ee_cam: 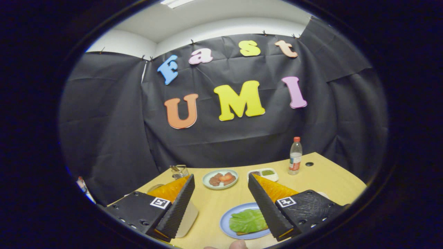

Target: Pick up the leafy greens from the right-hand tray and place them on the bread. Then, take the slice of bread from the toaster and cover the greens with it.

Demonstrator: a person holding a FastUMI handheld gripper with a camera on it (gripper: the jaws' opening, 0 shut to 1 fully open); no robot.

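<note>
My gripper [220, 177] stands open above the wooden table [328, 183], with nothing between its fingers. Low between the fingers, close to the right one, a blue plate [225, 226] holds a slice of bread [247, 233] with a green lettuce leaf [247, 220] lying on top. The right finger hides the plate's right side. Beyond the right fingertip is a small white tray [273, 177] with a bit of greens [267, 172] in it. A wire rack-like object [179, 171] shows past the left fingertip; a pale object [189, 218] sits half hidden behind the left finger.
A pale green plate [207, 182] with meat pieces and tomato sits just beyond the fingertips. A clear bottle [295, 155] with a red cap stands at the back right, next to a dark hole [309, 164] in the table. A person's fingertip [238, 245] shows near the blue plate.
</note>
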